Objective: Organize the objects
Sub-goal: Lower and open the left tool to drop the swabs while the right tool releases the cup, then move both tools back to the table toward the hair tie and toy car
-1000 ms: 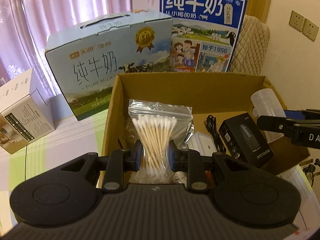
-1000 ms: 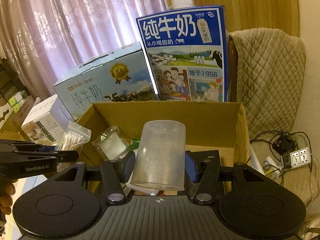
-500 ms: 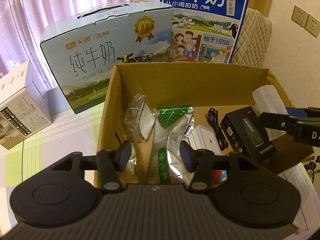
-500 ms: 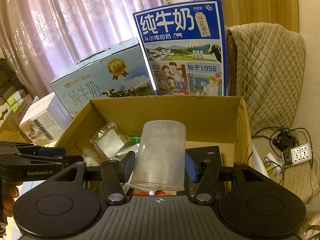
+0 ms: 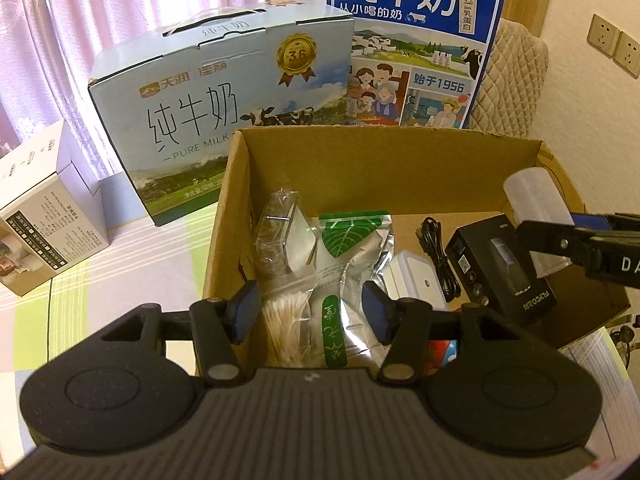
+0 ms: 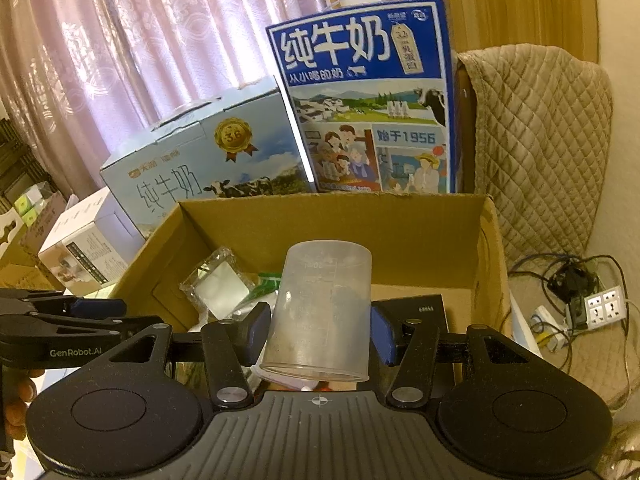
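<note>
The left gripper (image 5: 310, 312) hangs over the near-left corner of the open brown cardboard box (image 5: 384, 168); its jaws have just been opening and now stand apart, gripping nothing. Below them the clear zip bag of cotton swabs (image 5: 286, 320) lies against the box's left wall, beside a silver-and-green foil pouch (image 5: 344, 280). Bare cardboard floor shows along the far wall. The right gripper (image 6: 318, 334) pinches an upturned translucent plastic measuring cup (image 6: 320, 312) above the box's right half.
</note>
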`<act>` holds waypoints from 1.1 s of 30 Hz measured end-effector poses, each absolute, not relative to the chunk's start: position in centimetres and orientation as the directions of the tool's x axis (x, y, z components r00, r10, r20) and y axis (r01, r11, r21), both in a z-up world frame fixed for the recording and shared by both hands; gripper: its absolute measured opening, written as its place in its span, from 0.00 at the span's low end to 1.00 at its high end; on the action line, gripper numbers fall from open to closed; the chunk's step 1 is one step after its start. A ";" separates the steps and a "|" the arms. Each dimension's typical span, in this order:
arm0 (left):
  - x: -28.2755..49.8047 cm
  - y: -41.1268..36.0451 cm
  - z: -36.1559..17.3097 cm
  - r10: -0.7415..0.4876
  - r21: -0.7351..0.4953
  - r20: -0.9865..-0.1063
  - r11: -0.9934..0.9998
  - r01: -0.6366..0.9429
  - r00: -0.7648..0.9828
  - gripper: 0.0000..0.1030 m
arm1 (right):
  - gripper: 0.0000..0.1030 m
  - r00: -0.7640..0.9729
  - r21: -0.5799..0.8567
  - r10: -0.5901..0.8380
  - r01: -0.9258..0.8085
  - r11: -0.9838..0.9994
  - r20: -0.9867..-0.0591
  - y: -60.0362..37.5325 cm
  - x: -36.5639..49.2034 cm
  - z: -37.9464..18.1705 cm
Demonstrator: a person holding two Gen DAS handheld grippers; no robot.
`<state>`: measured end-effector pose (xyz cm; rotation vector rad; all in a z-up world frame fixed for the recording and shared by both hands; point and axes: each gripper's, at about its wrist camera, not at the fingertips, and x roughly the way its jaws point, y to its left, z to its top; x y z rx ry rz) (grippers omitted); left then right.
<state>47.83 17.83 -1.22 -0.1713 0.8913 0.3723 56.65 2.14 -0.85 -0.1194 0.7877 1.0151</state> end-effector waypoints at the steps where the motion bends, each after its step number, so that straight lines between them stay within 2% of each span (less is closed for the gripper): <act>1: 47.9 17.8 -1.2 0.247 0.009 -0.784 0.922 -0.388 0.570 0.52 | 0.49 0.289 0.258 0.721 -0.797 0.546 -0.630 2.3 56.6 -0.8; 3: 47.9 17.8 -1.2 0.248 0.009 -0.782 0.922 -0.388 0.571 0.55 | 0.51 0.304 0.254 0.732 -0.800 0.543 -0.610 2.7 56.6 -0.6; 4: 47.9 17.8 -1.1 0.249 0.009 -0.781 0.922 -0.388 0.573 0.56 | 0.60 0.312 0.248 0.735 -0.802 0.543 -0.602 2.8 56.6 -0.4; 6: 47.8 17.7 -1.0 0.248 0.008 -0.779 0.922 -0.387 0.576 0.61 | 0.73 0.346 0.232 0.736 -0.797 0.558 -0.582 2.8 56.5 -0.1; 20: 46.2 16.7 0.4 0.243 -0.007 -0.757 0.925 -0.380 0.606 0.74 | 0.75 0.323 0.264 0.716 -0.773 0.577 -0.619 0.3 55.5 0.1; 33: 43.2 14.8 2.0 0.241 -0.033 -0.737 0.921 -0.389 0.632 0.75 | 0.77 0.329 0.267 0.704 -0.759 0.593 -0.629 -2.4 53.3 1.2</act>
